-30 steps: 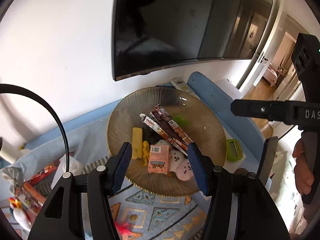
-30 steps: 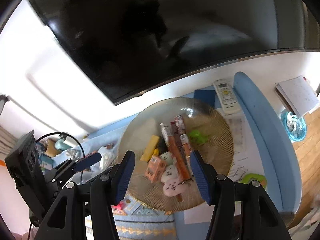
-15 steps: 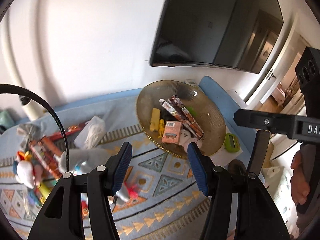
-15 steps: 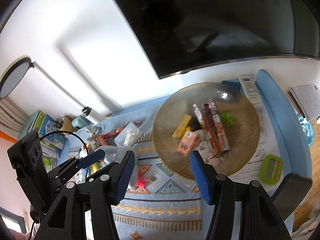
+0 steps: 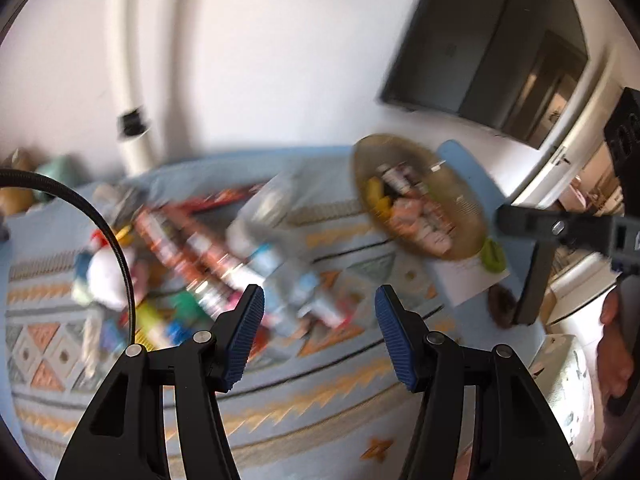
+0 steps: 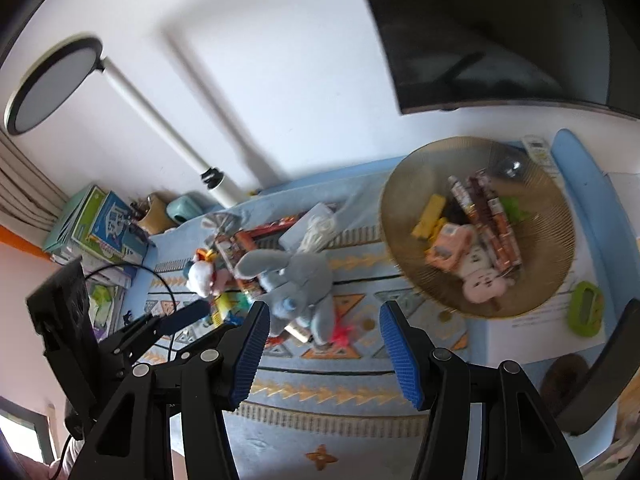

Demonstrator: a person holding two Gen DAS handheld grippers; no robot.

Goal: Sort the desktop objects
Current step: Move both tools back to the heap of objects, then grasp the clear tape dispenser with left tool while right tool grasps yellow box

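Sorting looked partly done: the gold bowl (image 6: 552, 216) on the desk (image 6: 320, 432) already held snack bars and small toys, while the grey plush rabbit (image 6: 296, 280) and wrappers lay beside it. Left tongs (image 5: 319, 334) and right tongs (image 6: 324, 350) hung spread, empty

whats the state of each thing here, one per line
left gripper: open, nothing between the fingers
right gripper: open, nothing between the fingers
gold wire bowl: upright on the table, holding snacks and small toys
grey plush rabbit: lying flat on the patterned mat
wall tv: screen dark
green timer: lying beside the bowl
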